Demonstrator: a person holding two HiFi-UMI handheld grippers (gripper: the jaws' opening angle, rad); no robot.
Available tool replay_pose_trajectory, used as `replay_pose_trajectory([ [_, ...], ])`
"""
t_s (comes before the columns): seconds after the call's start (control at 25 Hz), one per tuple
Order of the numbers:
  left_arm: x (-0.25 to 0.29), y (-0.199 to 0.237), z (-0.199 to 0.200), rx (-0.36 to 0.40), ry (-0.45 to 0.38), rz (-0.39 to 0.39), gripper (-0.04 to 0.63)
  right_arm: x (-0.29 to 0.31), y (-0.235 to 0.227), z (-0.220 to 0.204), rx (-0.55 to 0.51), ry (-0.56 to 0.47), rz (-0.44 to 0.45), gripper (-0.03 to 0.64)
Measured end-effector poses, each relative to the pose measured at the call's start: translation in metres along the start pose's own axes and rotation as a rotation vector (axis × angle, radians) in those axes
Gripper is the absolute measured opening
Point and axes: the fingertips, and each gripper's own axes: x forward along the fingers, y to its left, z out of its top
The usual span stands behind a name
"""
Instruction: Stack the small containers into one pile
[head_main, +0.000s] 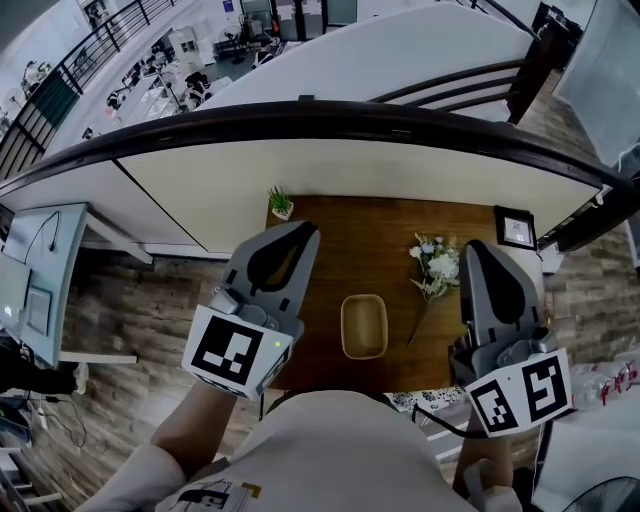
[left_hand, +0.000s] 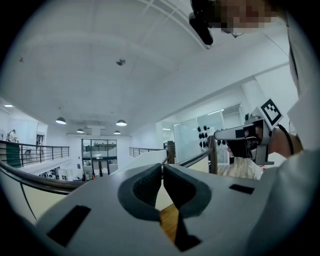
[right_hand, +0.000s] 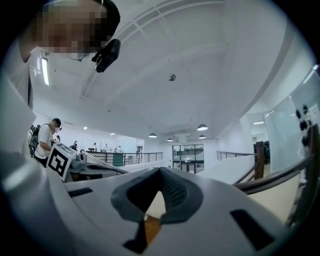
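A tan, rounded-rectangular small container (head_main: 364, 326) sits on the brown wooden table (head_main: 350, 245), near its front middle. Whether others are nested inside it I cannot tell. My left gripper (head_main: 302, 234) is held high to the container's left, jaws shut with nothing between them. My right gripper (head_main: 474, 250) is raised on the container's right, also shut and empty. The left gripper view has that gripper's closed pads (left_hand: 163, 168) pointing level across the room, with the right gripper (left_hand: 250, 140) beside it. In the right gripper view the jaws (right_hand: 160, 172) meet, and only a sliver of table shows below them.
A sprig of white flowers (head_main: 436, 268) lies right of the container. A small potted plant (head_main: 281, 203) stands at the table's back left, a framed picture (head_main: 517, 228) at the back right. A dark curved railing (head_main: 330, 118) runs behind the table.
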Motion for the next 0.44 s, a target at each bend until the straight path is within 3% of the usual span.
replay_pose_trajectory([
  [0.44,-0.013,-0.001,0.007,0.019,0.004,0.017,0.015,-0.009,-0.011,-0.005,-0.002,0.021,-0.022,0.003],
])
